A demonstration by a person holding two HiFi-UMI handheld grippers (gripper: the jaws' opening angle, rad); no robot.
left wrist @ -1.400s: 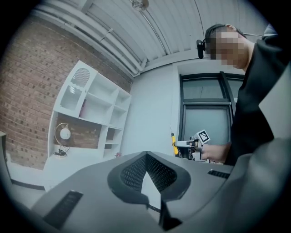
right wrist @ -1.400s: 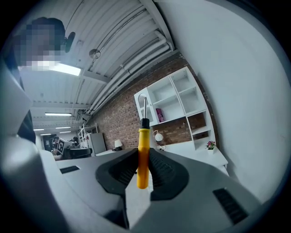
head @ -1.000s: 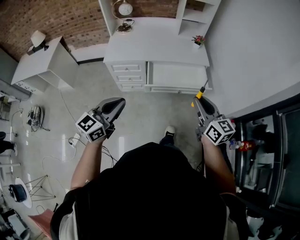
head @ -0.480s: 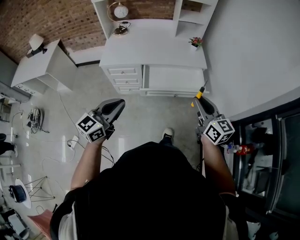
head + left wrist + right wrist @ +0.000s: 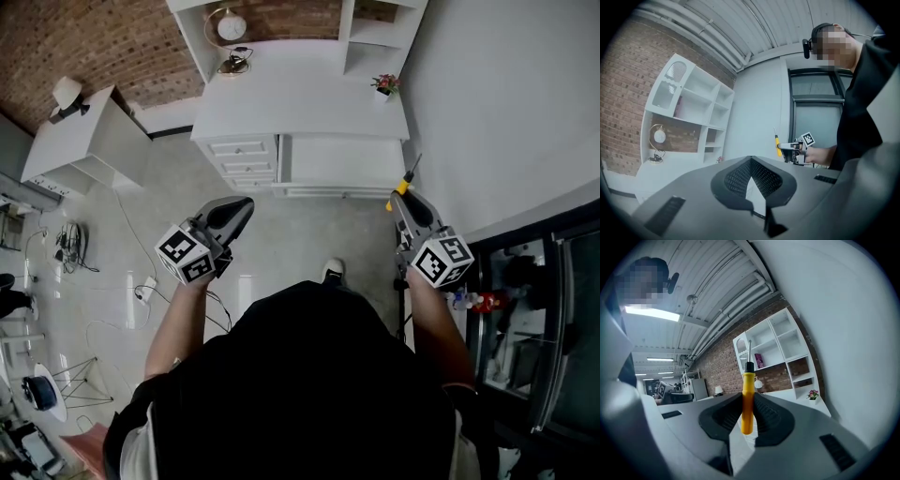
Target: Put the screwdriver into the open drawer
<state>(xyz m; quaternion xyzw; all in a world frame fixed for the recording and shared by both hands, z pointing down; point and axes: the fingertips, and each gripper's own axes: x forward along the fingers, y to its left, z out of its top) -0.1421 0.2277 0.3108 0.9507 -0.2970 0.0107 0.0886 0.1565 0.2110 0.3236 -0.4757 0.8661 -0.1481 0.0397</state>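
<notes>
While the right gripper point(image 5: 403, 202) clamps its jaws on the yellow handle of the screwdriver point(image 5: 747, 397), the thin shaft sticks out past the jaw tips toward 12 o'clock. At its 9 o'clock, the left gripper point(image 5: 238, 208) has its jaws pressed together on nothing. The white drawer cabinet point(image 5: 300, 94) stands at 12 o'clock, well apart from both.

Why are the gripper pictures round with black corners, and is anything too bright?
Left gripper view: the wide lens bends the shelf unit and blackens the corners. Right gripper view: same bending; the screwdriver looks crisp, the ceiling light glares white. Head view: the room's edges curve.
</notes>
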